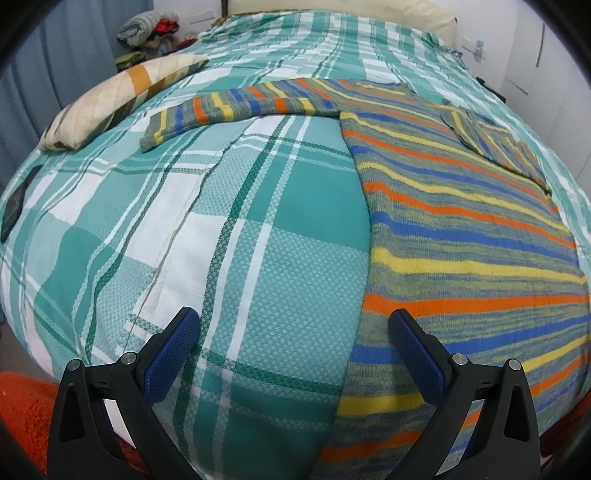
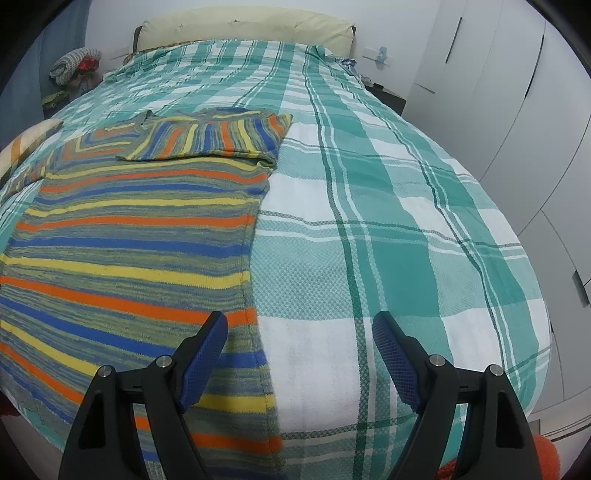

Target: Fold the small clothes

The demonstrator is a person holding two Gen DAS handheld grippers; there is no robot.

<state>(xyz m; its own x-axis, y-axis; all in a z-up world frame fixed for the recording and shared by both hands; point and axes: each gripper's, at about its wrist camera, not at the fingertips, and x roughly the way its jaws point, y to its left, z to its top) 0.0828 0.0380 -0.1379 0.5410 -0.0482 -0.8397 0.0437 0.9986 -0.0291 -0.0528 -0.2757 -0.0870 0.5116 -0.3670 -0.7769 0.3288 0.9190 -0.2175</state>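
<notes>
Left wrist view: one striped sweater (image 1: 461, 236) is seen spread flat on the plaid bedspread (image 1: 229, 229) of a single bed, toward the right of the frame. One sleeve (image 1: 221, 110) is stretched out sideways to the left; the other sleeve (image 1: 495, 144) is folded back over the chest. The left claw (image 1: 291, 325) is held wide open above the bedspread, gripping nothing, with two blue pads counted; its right finger (image 1: 417, 354) is seen over the sweater's side edge, though contact cannot be judged. One quilted pillow (image 1: 122, 99) is placed at the left edge of the bed, and one pile of clothes (image 1: 147, 29) is made out beyond it, too small to be itemised.

From the right wrist view, the same sweater (image 2: 125, 236) is shown on the left half of the bedspread (image 2: 388, 221), with the folded sleeve (image 2: 214, 138) laid across its upper part. The right claw (image 2: 299, 332) is likewise spread open and empty, its left finger (image 2: 207, 350) over the sweater's hem corner. One cream headboard (image 2: 243, 29) and white wardrobe doors (image 2: 517, 92) are visible. The sweater's lower hem is cut off by the frame and the claw bodies in both views.
</notes>
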